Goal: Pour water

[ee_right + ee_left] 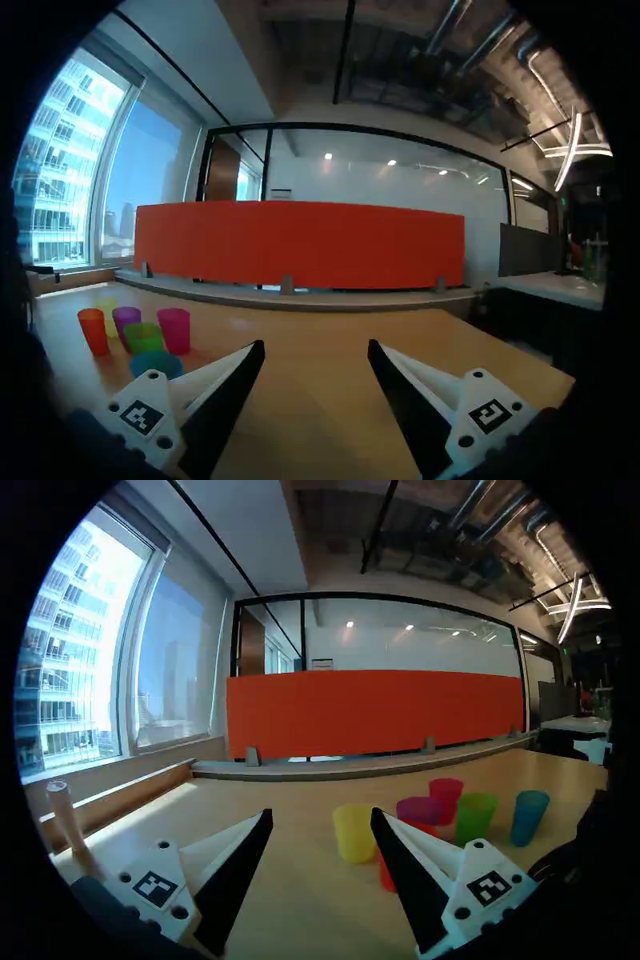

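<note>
- The left gripper (321,813) has its fingers spread wide and holds nothing. Bare wooden surface (304,912) shows between them at the bottom centre of the left gripper view.
- The right gripper (315,344) is just as wide open and empty at the bottom centre of the right gripper view, again over bare wood.
- Judged from this, pouring has not begun. No cup is gripped, lifted or tilted, so the grasp, the lift, the tip and the set-down all seem left to do.
- 6 cups stand upright in a tight cluster just past the left gripper's fingers, right of centre in the frame. The yellow cup (354,832) is nearest the gap and the orange cup (385,874) is partly hidden behind the right-hand finger. Then come the purple cup (418,810), pink cup (446,792), green cup (475,816) and blue cup (530,816).
- In the right gripper view the cluster sits at the lower left, apart from those fingers, with the blue cup (156,364) nearest.
- They look like small plastic tumblers, wider at the rim. Whether any holds water cannot be told.
</note>
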